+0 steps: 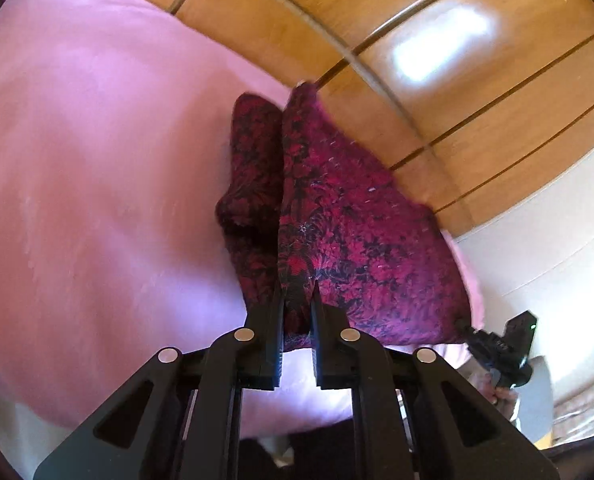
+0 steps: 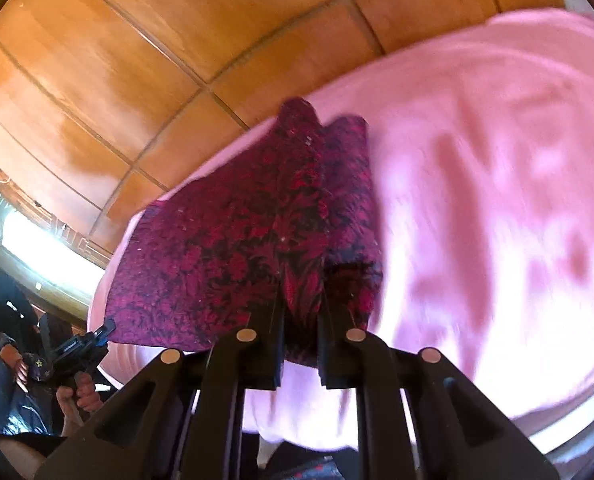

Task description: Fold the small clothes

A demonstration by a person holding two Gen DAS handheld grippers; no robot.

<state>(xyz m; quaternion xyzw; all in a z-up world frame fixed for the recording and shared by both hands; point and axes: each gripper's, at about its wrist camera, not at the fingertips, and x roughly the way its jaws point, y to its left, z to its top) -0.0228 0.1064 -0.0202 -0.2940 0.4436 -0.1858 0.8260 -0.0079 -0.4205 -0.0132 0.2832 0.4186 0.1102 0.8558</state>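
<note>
A small red-and-black patterned garment (image 1: 349, 236) hangs stretched between my two grippers above a pink-covered bed (image 1: 97, 160). My left gripper (image 1: 297, 292) is shut on one corner of the garment, with cloth bunched between its fingers. The right gripper shows small at the far corner in the left wrist view (image 1: 497, 344). In the right wrist view my right gripper (image 2: 301, 292) is shut on the other corner of the garment (image 2: 237, 248). The left gripper appears there at the lower left (image 2: 85, 344), held by a hand. A fold of the garment hangs down beside each gripper.
The pink bedcover (image 2: 497, 200) spreads wide below the garment. Wooden wall panels (image 2: 137, 60) rise behind the bed. A bright window (image 2: 37, 240) and dark clothing (image 2: 1, 360) sit at the left of the right wrist view.
</note>
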